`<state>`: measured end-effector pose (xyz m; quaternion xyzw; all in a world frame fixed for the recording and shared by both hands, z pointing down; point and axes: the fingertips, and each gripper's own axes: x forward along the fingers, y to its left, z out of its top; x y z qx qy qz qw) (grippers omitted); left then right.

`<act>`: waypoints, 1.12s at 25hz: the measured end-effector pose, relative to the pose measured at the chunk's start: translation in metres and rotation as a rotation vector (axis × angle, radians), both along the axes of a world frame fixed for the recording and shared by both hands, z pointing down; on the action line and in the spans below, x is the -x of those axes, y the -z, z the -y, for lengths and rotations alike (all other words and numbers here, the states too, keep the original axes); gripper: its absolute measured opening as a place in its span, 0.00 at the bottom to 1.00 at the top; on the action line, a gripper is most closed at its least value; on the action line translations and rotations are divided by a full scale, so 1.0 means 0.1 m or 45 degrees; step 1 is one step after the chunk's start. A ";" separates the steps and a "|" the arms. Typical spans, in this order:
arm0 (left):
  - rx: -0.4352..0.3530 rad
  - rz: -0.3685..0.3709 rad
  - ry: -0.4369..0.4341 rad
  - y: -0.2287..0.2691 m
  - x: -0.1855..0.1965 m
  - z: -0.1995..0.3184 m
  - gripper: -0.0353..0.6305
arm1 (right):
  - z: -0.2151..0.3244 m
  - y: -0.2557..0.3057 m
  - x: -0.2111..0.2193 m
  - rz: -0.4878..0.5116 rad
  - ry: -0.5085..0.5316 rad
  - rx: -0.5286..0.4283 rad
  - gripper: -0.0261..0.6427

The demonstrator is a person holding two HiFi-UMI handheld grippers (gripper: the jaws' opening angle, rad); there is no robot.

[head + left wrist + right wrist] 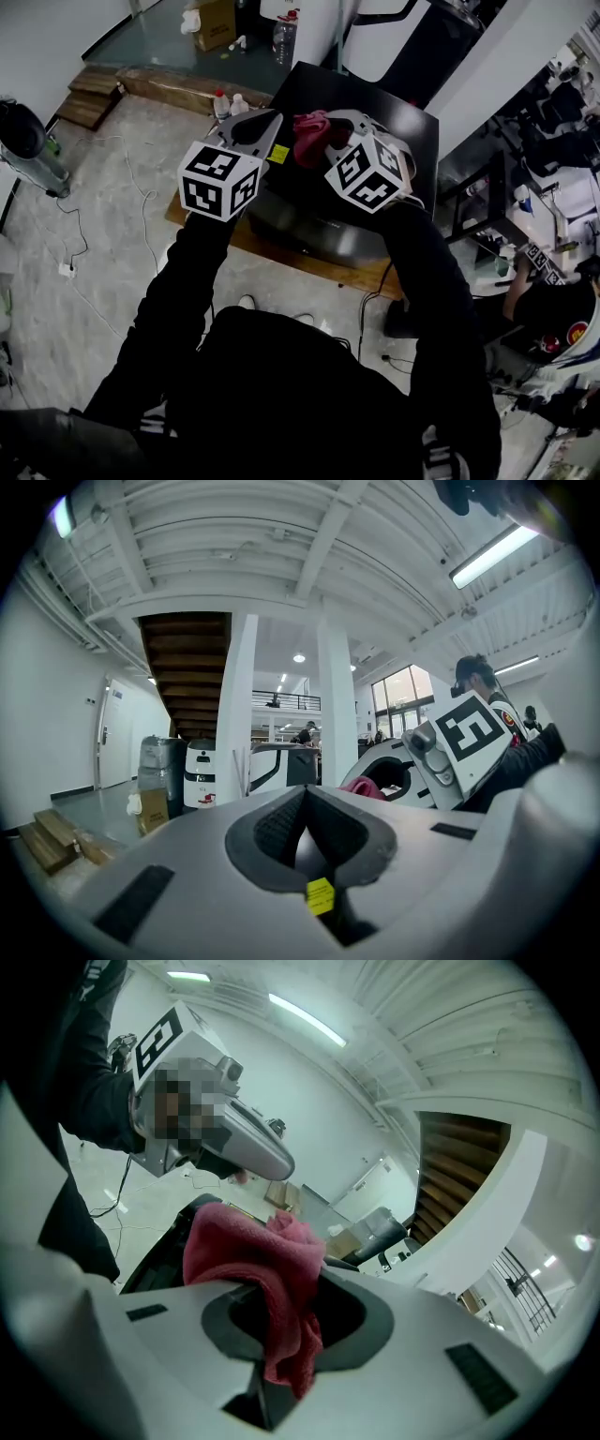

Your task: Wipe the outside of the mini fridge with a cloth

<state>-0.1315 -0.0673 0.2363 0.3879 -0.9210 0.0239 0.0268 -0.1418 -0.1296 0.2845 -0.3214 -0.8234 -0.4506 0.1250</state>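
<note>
The black mini fridge (394,122) stands below me on a wooden platform, its dark top facing up. My right gripper (323,131) is shut on a red cloth (309,136), held in the air above the fridge's top. In the right gripper view the cloth (258,1260) bunches out between the jaws and hangs down over them. My left gripper (262,122) is just left of the cloth, above the fridge's left edge. Its jaws meet with nothing between them in the left gripper view (305,822). Both grippers point upward and away, so their views show mostly ceiling.
A wooden platform (281,253) carries the fridge. Plastic bottles (228,103) stand near its back left corner, a cardboard box (214,23) farther back. Cables (141,202) trail over the marble floor at left. A black shelf unit (478,202) and a seated person are at right.
</note>
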 end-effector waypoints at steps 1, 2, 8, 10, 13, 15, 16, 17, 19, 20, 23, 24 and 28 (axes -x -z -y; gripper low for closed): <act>-0.008 -0.004 -0.007 -0.02 0.04 -0.08 0.06 | -0.12 -0.03 0.05 -0.004 -0.002 0.000 0.16; -0.014 -0.011 -0.017 -0.04 0.07 -0.14 0.06 | -0.24 -0.05 0.10 -0.013 -0.003 0.003 0.16; -0.029 -0.045 -0.076 -0.16 0.14 -0.41 0.06 | -0.71 -0.28 0.14 -0.121 -0.025 0.019 0.16; -0.036 -0.055 -0.108 -0.19 0.16 -0.48 0.06 | -0.77 -0.37 0.17 -0.142 -0.055 -0.024 0.16; -0.043 -0.067 -0.170 -0.26 0.12 -0.50 0.06 | -0.78 -0.47 0.15 -0.156 -0.110 -0.044 0.16; -0.044 -0.071 -0.211 -0.30 0.08 -0.47 0.06 | -0.74 -0.49 0.13 -0.155 -0.152 -0.034 0.16; -0.044 -0.076 -0.233 -0.32 0.06 -0.45 0.06 | -0.71 -0.49 0.12 -0.157 -0.177 -0.025 0.16; -0.043 -0.082 -0.255 -0.33 0.04 -0.42 0.06 | -0.67 -0.48 0.12 -0.162 -0.203 -0.012 0.16; -0.040 -0.098 -0.297 -0.35 0.00 -0.35 0.06 | -0.56 -0.48 0.12 -0.181 -0.256 0.025 0.16; -0.038 -0.105 -0.313 -0.36 -0.02 -0.31 0.06 | -0.51 -0.47 0.11 -0.191 -0.277 0.046 0.16; -0.042 -0.109 -0.344 -0.36 -0.12 -0.20 0.06 | -0.34 -0.48 0.03 -0.211 -0.311 0.092 0.16; -0.045 -0.106 -0.350 -0.36 -0.17 -0.15 0.06 | -0.27 -0.49 -0.02 -0.218 -0.315 0.103 0.16; -0.054 -0.095 -0.359 -0.35 -0.40 0.13 0.06 | 0.05 -0.53 -0.24 -0.246 -0.335 0.138 0.16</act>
